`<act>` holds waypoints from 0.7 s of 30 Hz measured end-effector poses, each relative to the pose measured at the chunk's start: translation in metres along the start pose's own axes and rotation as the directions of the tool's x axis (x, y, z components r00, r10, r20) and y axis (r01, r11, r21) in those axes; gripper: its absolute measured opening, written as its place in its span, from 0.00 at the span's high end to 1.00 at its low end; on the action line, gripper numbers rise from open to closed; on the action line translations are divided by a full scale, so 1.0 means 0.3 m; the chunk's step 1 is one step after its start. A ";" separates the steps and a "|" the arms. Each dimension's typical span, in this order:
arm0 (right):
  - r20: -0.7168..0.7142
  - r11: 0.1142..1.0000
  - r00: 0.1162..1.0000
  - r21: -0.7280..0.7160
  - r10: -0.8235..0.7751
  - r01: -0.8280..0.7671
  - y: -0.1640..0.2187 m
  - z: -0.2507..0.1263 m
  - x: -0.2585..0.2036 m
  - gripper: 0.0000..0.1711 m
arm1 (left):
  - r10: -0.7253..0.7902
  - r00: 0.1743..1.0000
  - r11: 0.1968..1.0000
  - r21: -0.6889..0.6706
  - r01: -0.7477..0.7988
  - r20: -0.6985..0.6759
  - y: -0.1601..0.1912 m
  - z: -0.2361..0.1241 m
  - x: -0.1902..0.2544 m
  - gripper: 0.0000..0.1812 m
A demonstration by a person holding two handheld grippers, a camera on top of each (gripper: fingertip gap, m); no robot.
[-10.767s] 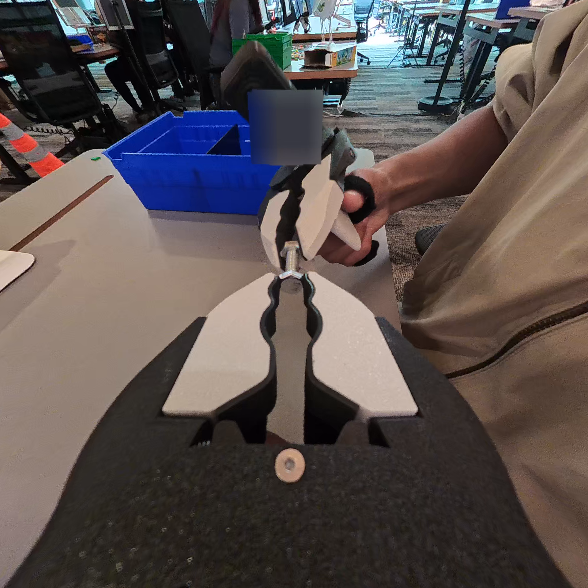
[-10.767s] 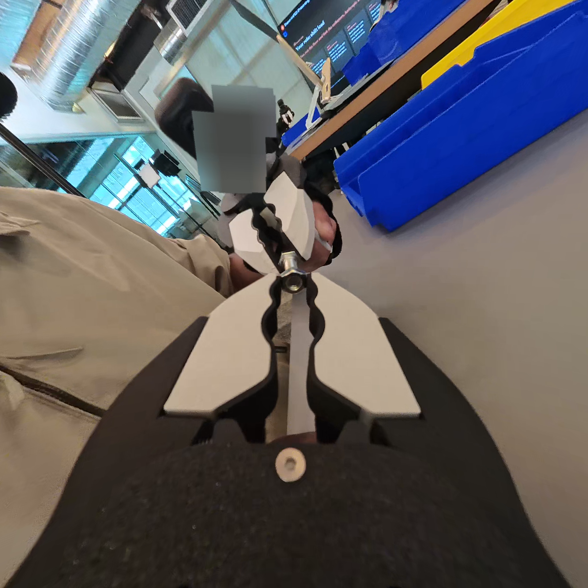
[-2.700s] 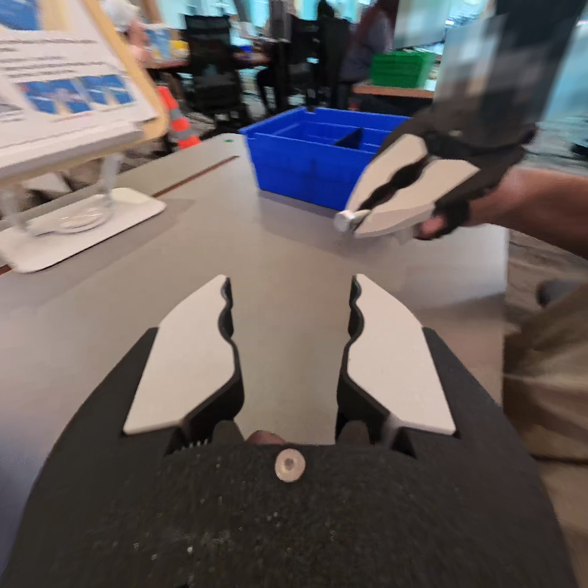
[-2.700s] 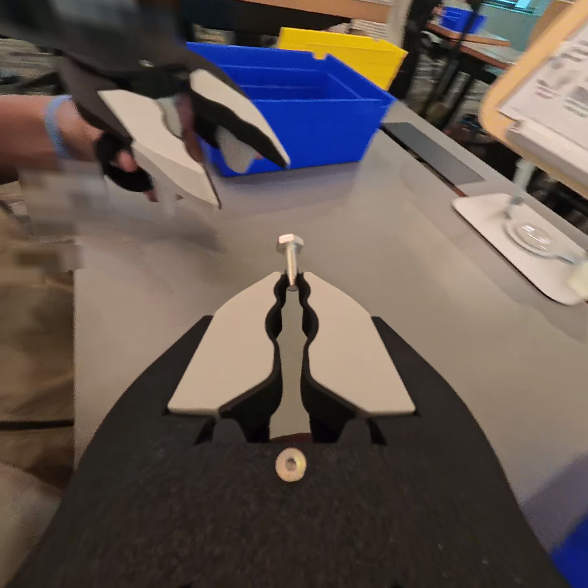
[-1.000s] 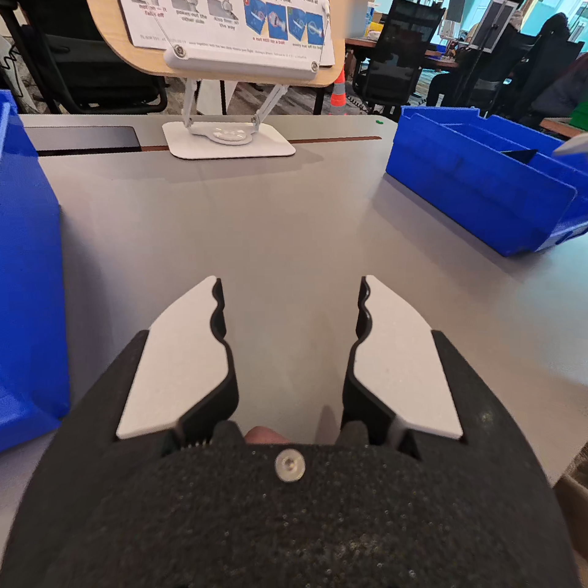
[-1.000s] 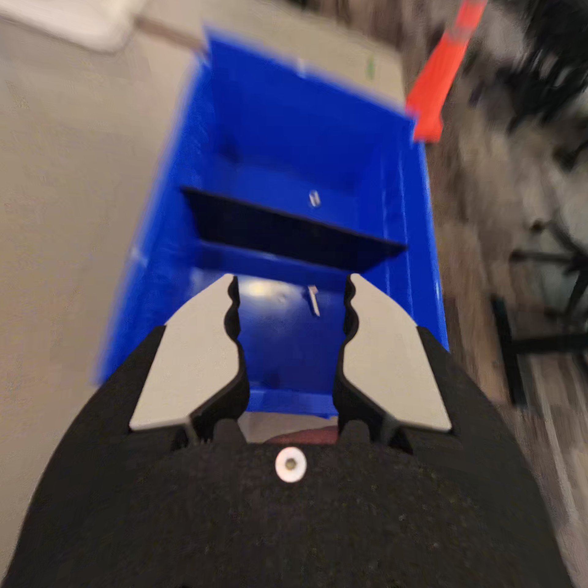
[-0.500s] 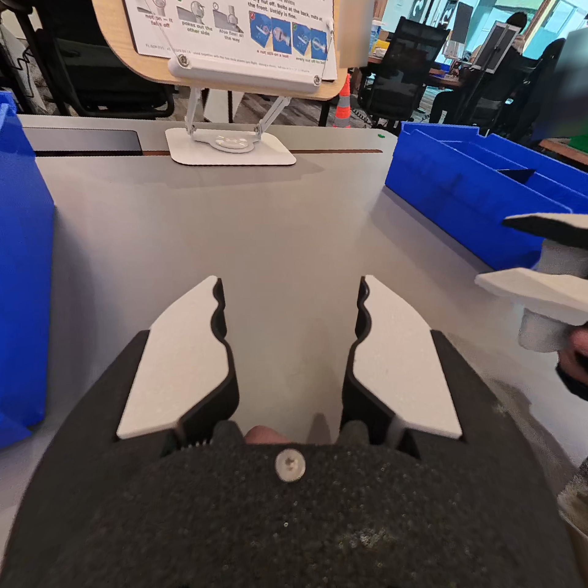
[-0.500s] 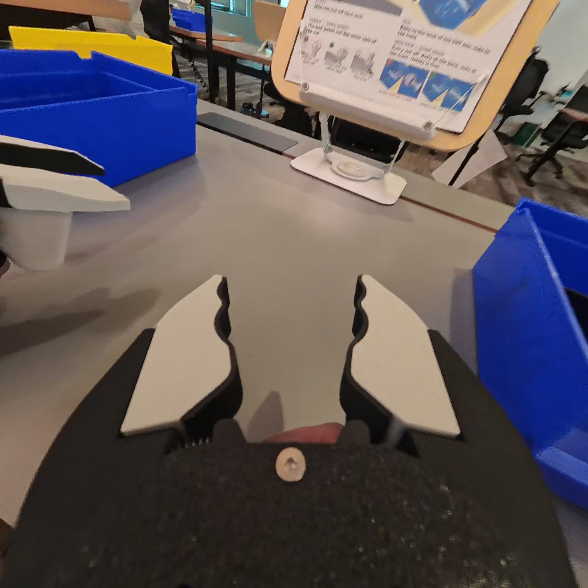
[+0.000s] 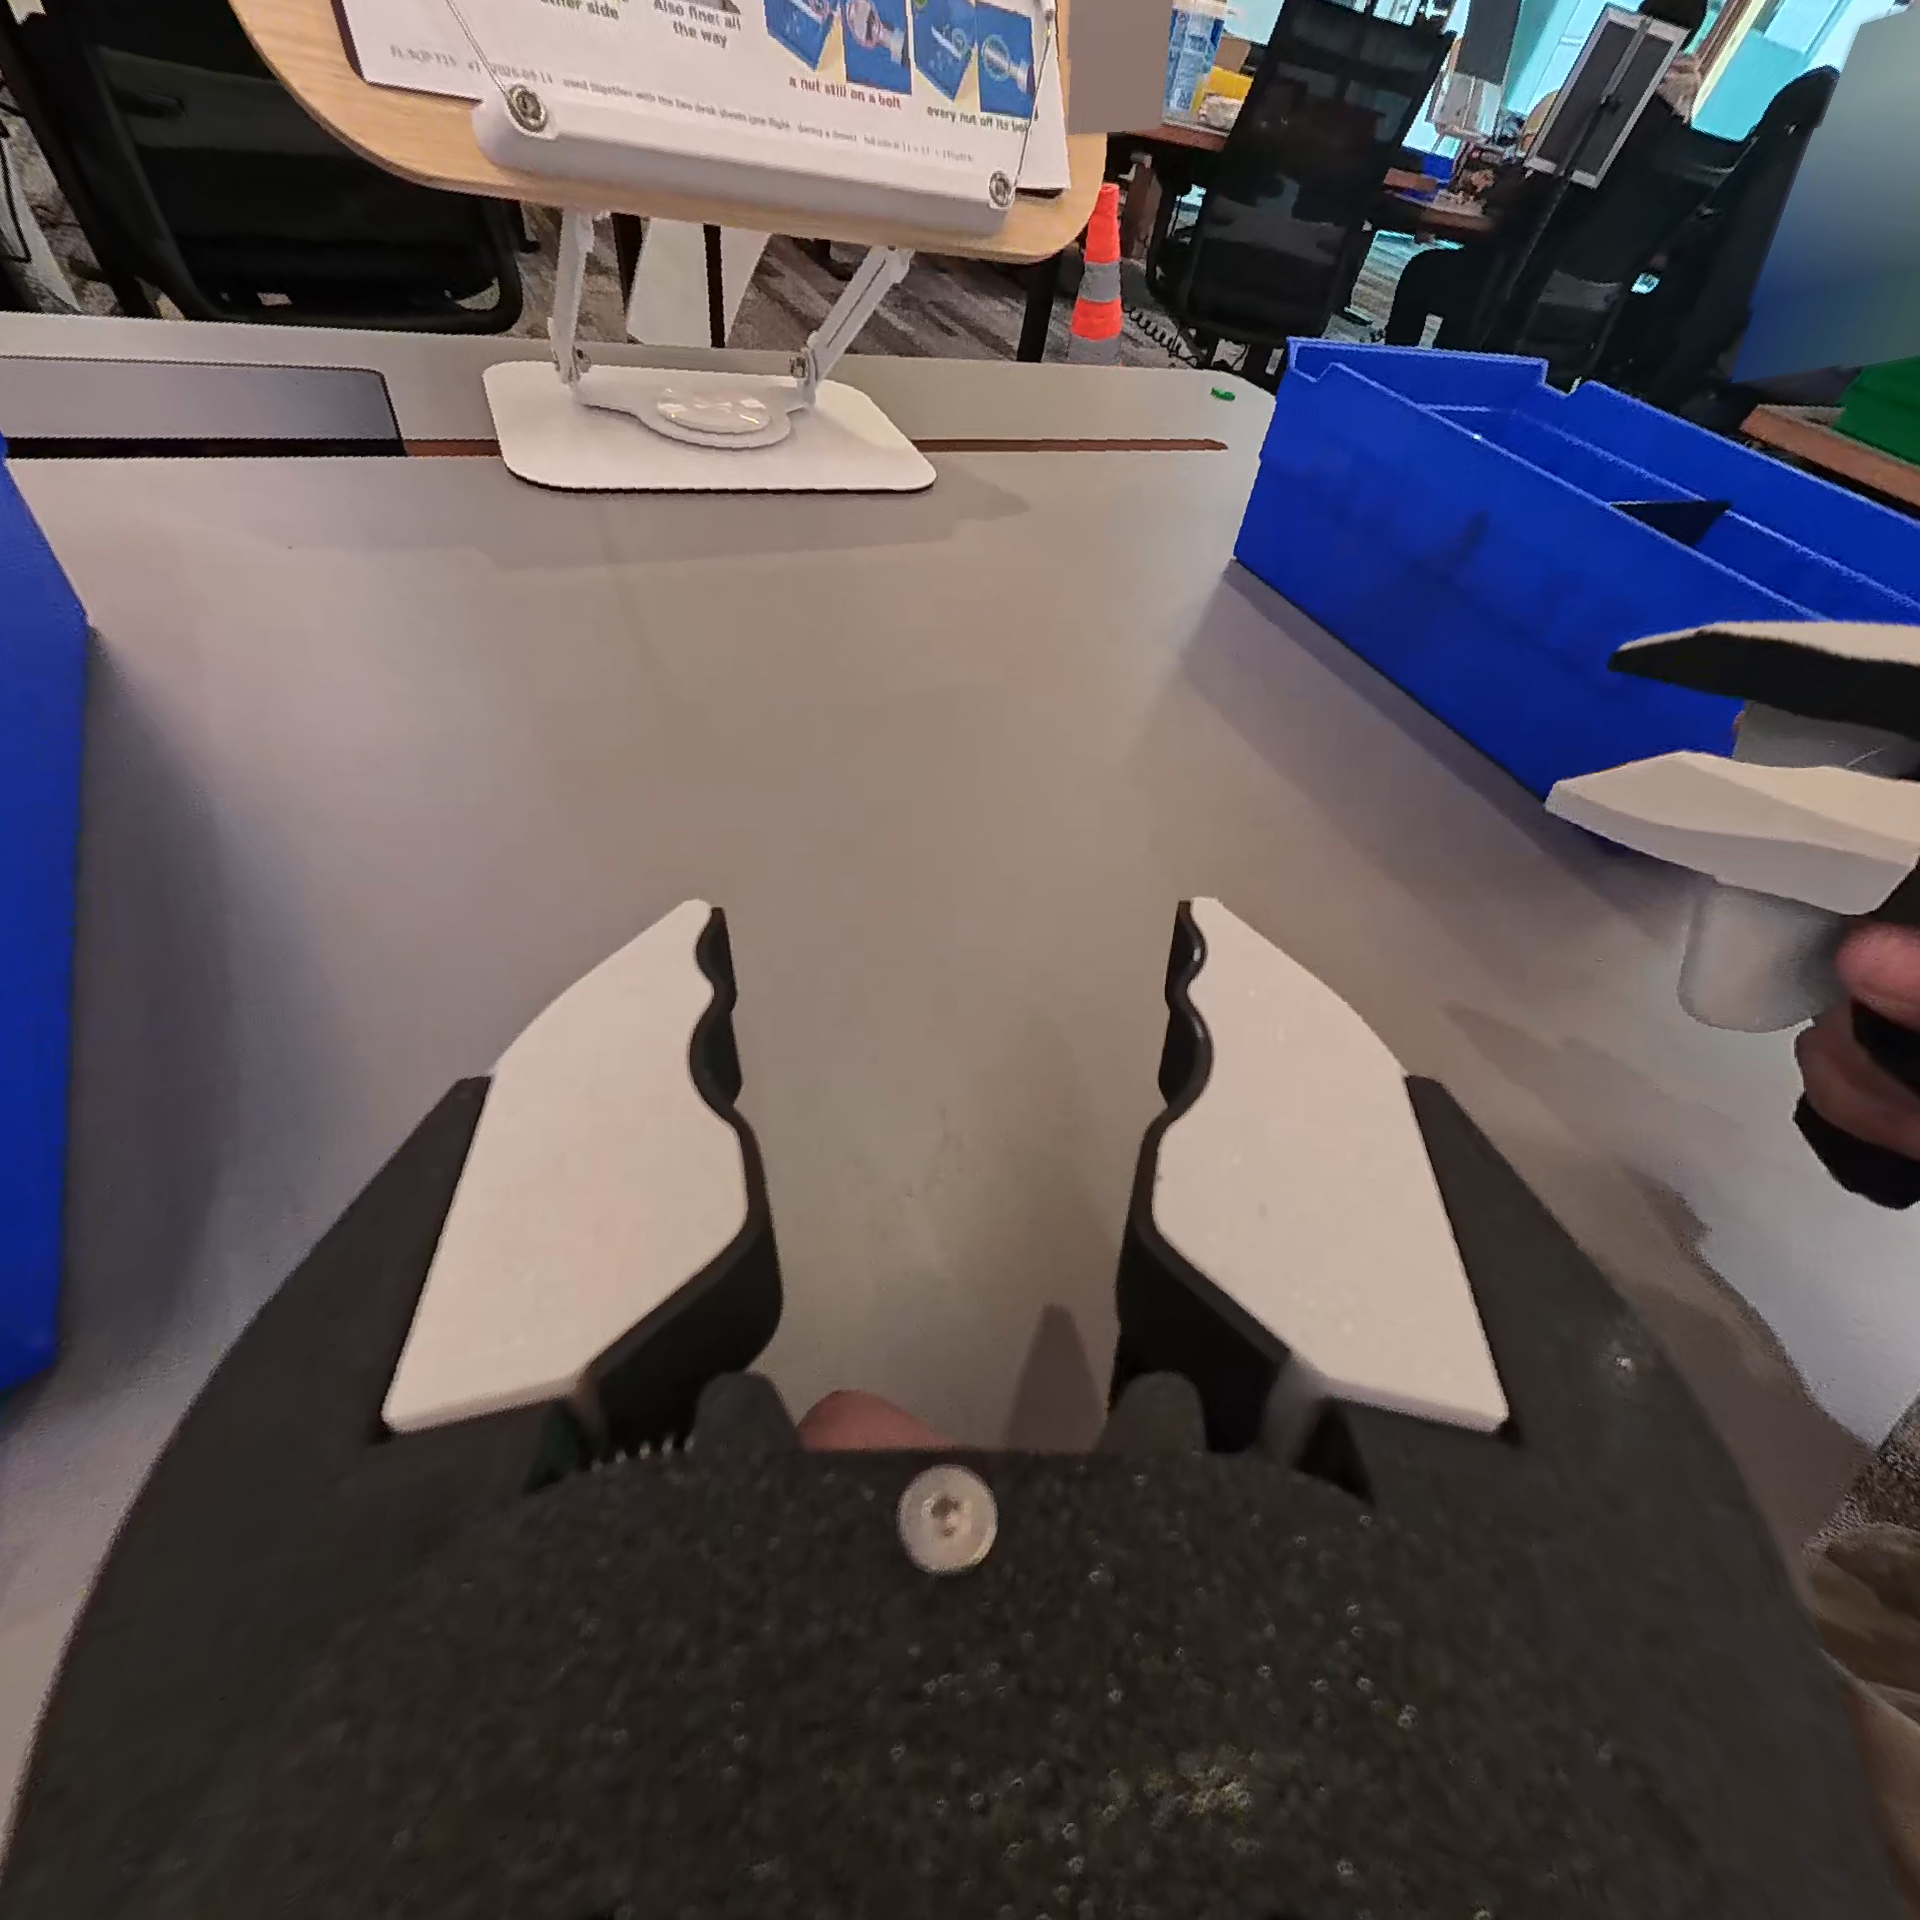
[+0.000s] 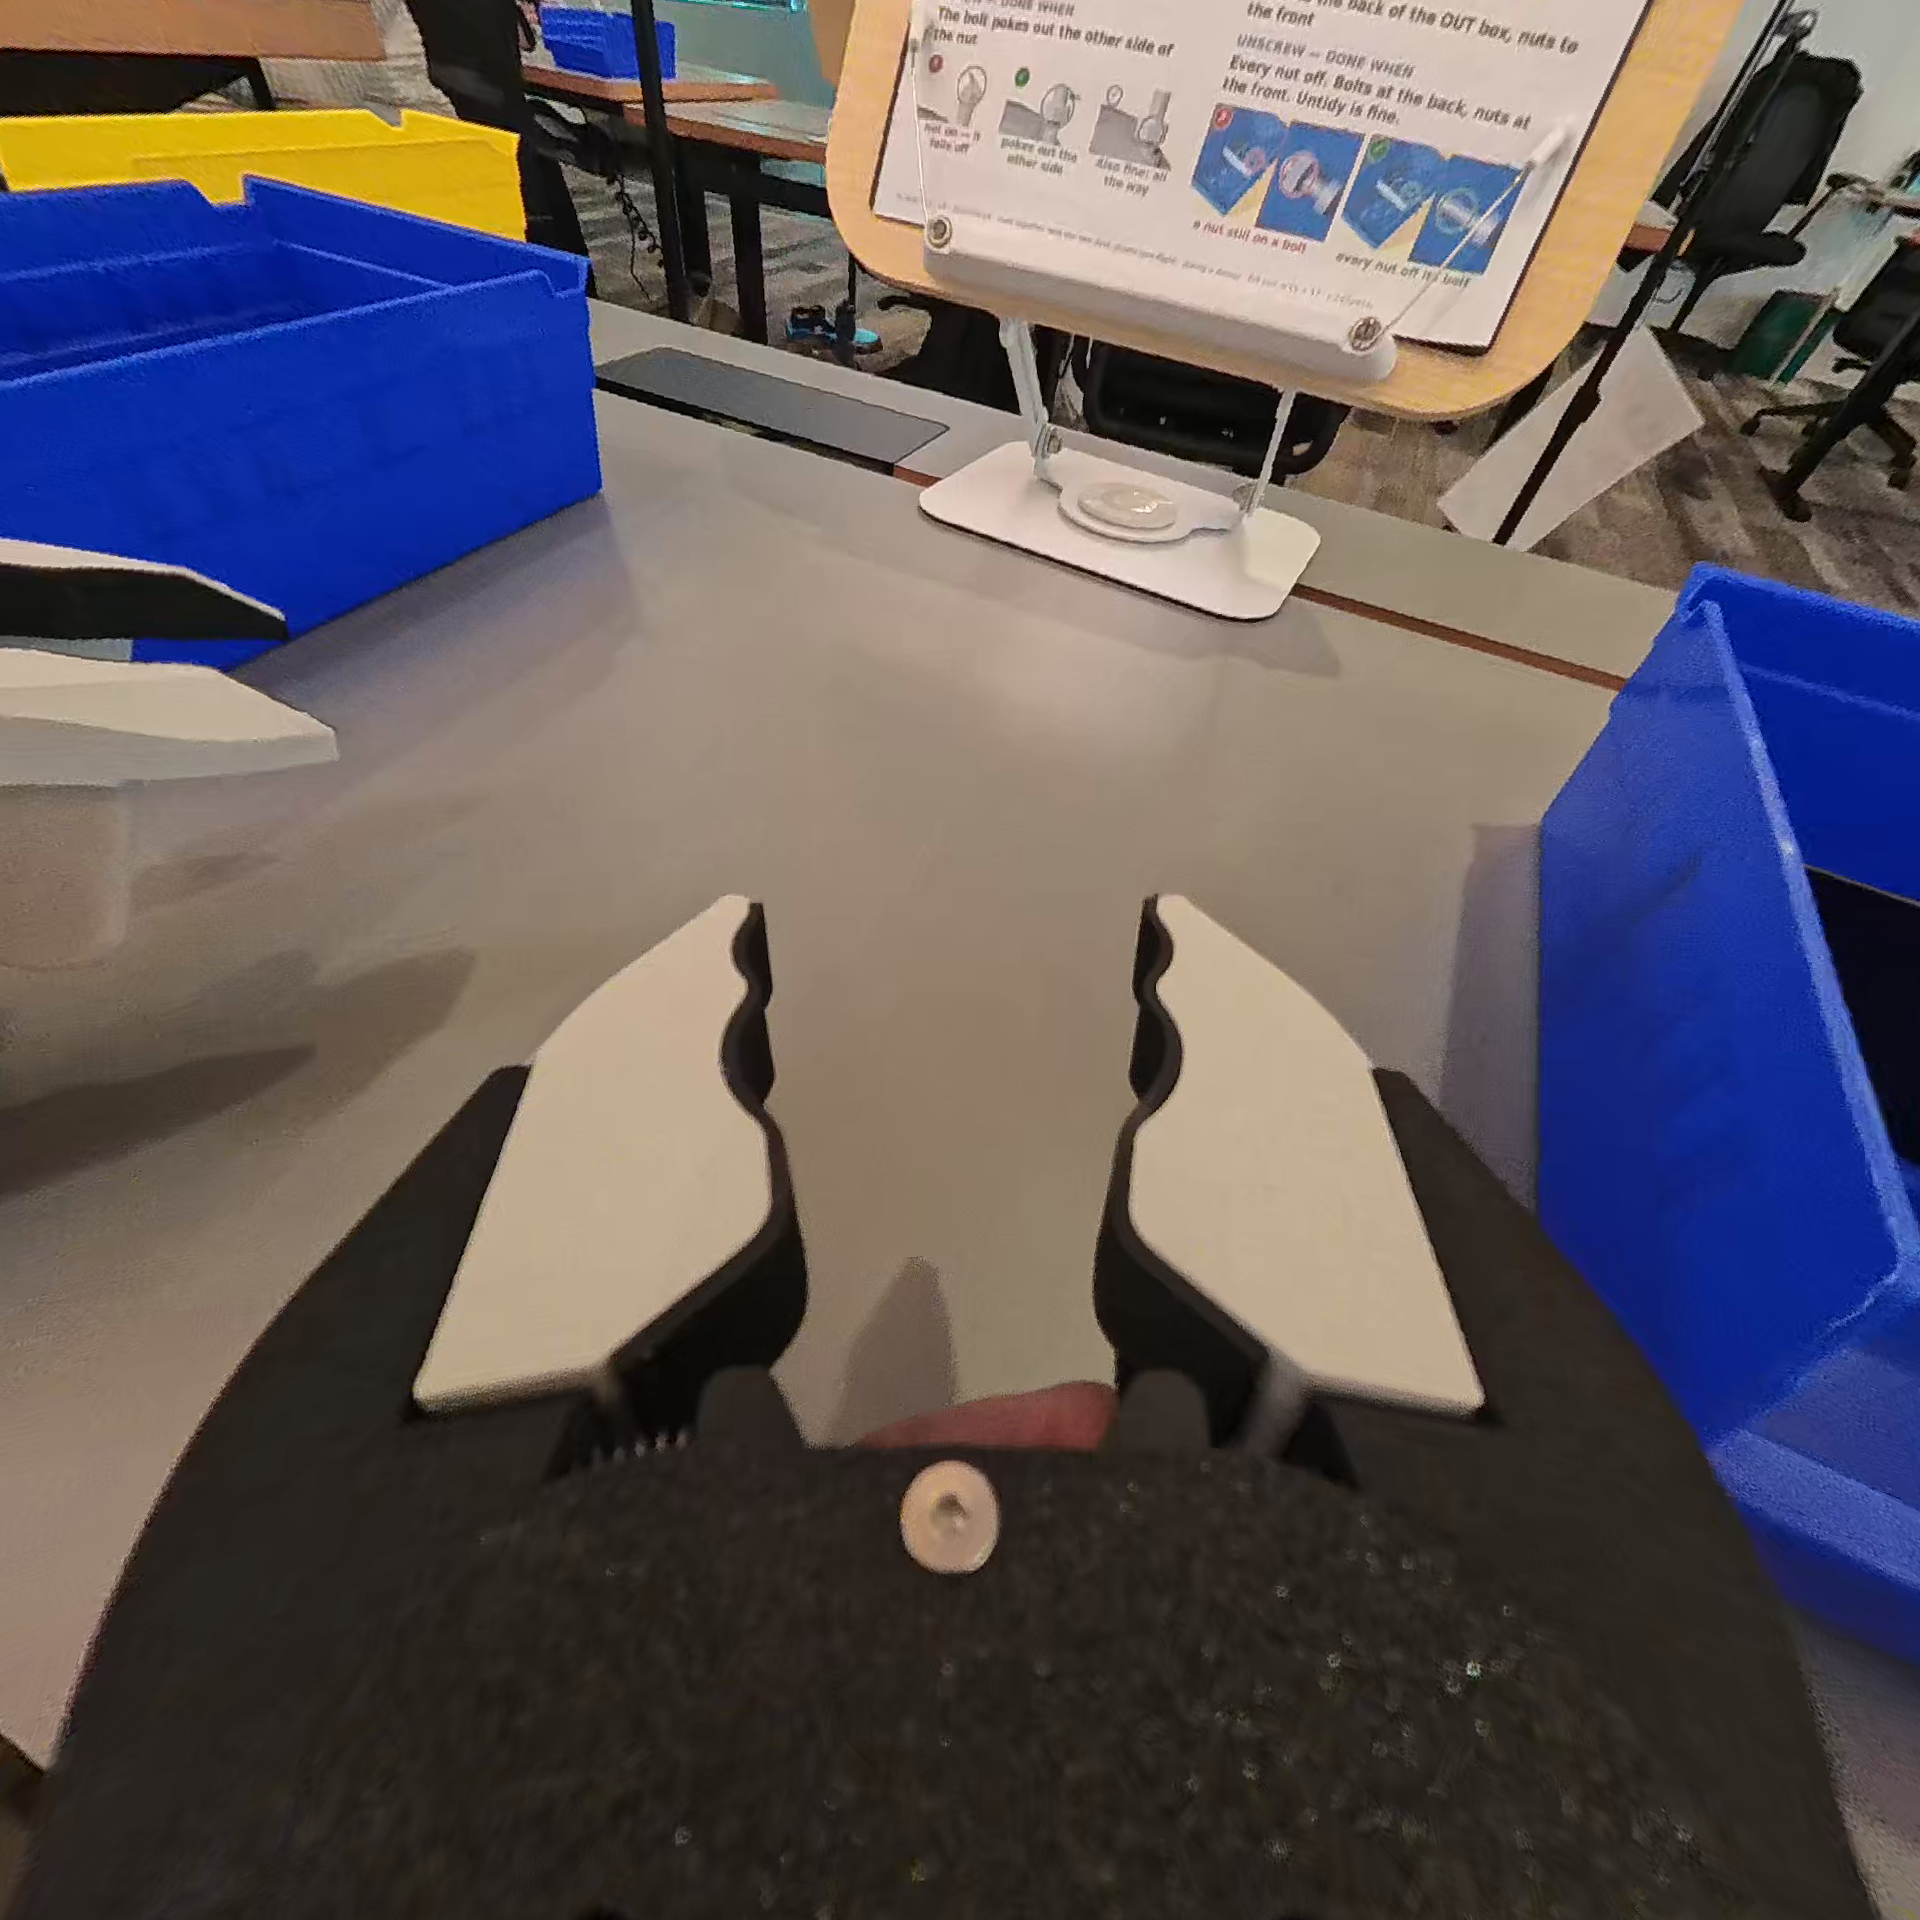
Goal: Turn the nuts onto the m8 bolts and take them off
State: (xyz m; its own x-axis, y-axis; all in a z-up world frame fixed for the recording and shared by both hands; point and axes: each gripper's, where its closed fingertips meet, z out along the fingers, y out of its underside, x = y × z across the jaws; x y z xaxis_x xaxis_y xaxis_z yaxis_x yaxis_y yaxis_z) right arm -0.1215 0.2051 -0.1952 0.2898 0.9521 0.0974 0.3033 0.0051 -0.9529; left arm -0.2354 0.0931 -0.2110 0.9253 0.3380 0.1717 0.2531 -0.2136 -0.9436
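A printed instruction sheet (image 10: 1216, 135) sits clipped to a wooden board on a white stand (image 10: 1127, 530) at the far edge of the grey table (image 9: 883, 727). It carries lines of text and small coloured pictures, and no brand mark shows anywhere.

The left gripper (image 9: 951, 914) hangs over the bare middle of the table with its white fingers (image 9: 582, 1174) spread wide and nothing between them. The right gripper (image 10: 951, 909) does the same, jaws well apart and empty. Each shows at the side of the other's view, tips pointing inward.

About ten seconds ago both were clamped together on one bolt and nut close to the person's chest. Under three seconds ago the right one alone pinched a bolt upright. A second ago it hung open above the divided blue bin (image 9: 1538, 540) with small metal parts lying in its compartments. Now both have come back level, facing the stand. No nut or bolt can be seen in either current view; the bin's inside is hidden behind its near wall.

That bin stands on the table's right side, and another blue bin (image 10: 260, 416) stands on the left with a yellow bin (image 10: 291, 156) behind it. Between the two blue walls the tabletop lies open from the grippers to the stand's base. The right gripper rides near the right bin's wall.
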 end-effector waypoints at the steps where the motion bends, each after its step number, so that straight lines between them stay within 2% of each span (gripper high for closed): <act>1: 0.003 1.000 1.000 -0.003 -0.001 0.001 0.002 0.002 -0.003 0.61 | 0.001 1.000 1.000 -0.002 -0.001 -0.001 0.001 0.001 0.000 0.56; 4: 0.008 1.000 1.000 -0.007 -0.005 0.005 0.005 0.009 -0.010 0.61 | 0.012 1.000 1.000 -0.020 -0.013 -0.008 0.001 -0.009 0.002 0.56; 7: 0.016 1.000 1.000 -0.014 -0.005 0.006 0.006 0.013 -0.011 0.61 | 0.073 0.997 0.997 -0.022 -0.073 0.024 -0.096 -0.075 -0.041 0.59; 10: 0.029 1.000 1.000 -0.012 -0.005 0.005 0.005 0.017 -0.008 0.63 | 0.141 0.984 0.990 -0.028 -0.139 0.106 -0.234 -0.179 -0.179 0.63; 12: 0.036 1.000 0.999 -0.014 -0.007 0.007 0.006 0.024 -0.003 0.63 | 0.156 0.980 0.986 -0.075 -0.147 0.126 -0.308 -0.221 -0.290 0.62; 14: 0.042 1.000 0.999 -0.011 -0.009 0.009 0.007 0.034 0.002 0.63 | 0.205 0.958 0.972 -0.157 -0.175 0.202 -0.345 -0.229 -0.441 0.62; 17: 0.047 1.000 0.999 -0.011 -0.003 0.003 0.006 0.050 0.014 0.64 | 0.262 0.926 0.937 -0.303 -0.177 0.271 -0.322 -0.191 -0.640 0.61; 21: 0.063 1.000 0.998 -0.010 0.017 -0.016 0.007 0.056 0.020 0.64 | 0.222 0.925 0.901 -0.428 -0.073 0.308 -0.230 -0.092 -0.804 0.62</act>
State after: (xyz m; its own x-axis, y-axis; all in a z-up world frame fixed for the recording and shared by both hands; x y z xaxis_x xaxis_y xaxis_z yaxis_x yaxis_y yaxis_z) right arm -0.1343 0.2160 -0.2014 0.2367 0.9695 0.0630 0.3073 -0.0133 -0.9515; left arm -0.4683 0.0010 -0.1793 0.8254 0.5476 -0.1373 0.2811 -0.6095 -0.7413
